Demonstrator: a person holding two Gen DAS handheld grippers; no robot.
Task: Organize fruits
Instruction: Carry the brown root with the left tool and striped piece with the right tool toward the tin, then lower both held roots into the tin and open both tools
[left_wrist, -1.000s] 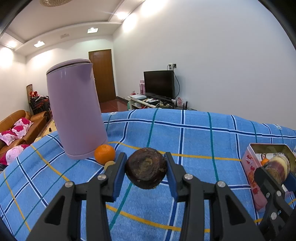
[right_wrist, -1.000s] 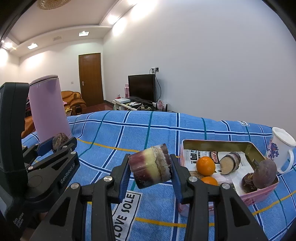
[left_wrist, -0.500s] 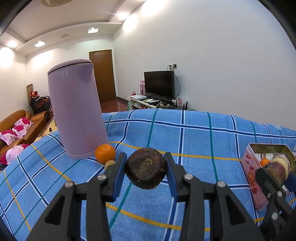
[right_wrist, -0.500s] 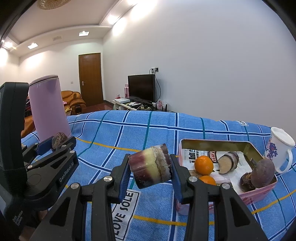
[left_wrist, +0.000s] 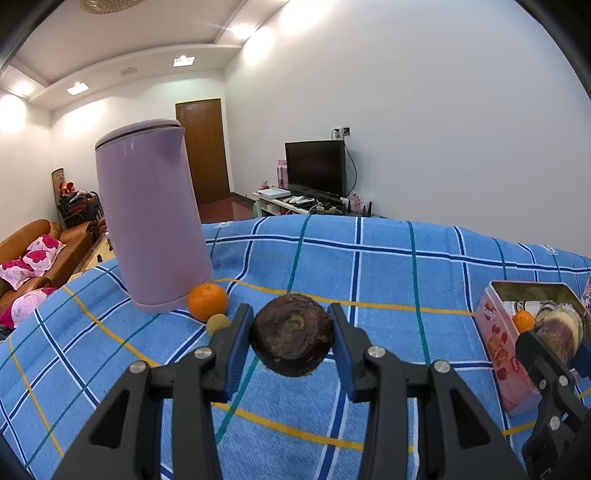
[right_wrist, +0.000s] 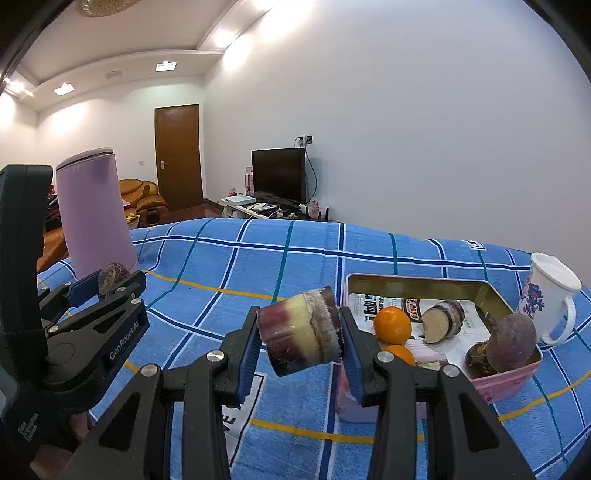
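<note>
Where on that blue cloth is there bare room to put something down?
The widest bare stretch lies between the purple kettle and the pink tin. It is crowded inside the tin, and at the kettle's foot, where an orange and a small round fruit sit.

White walls, brown door, television
</note>
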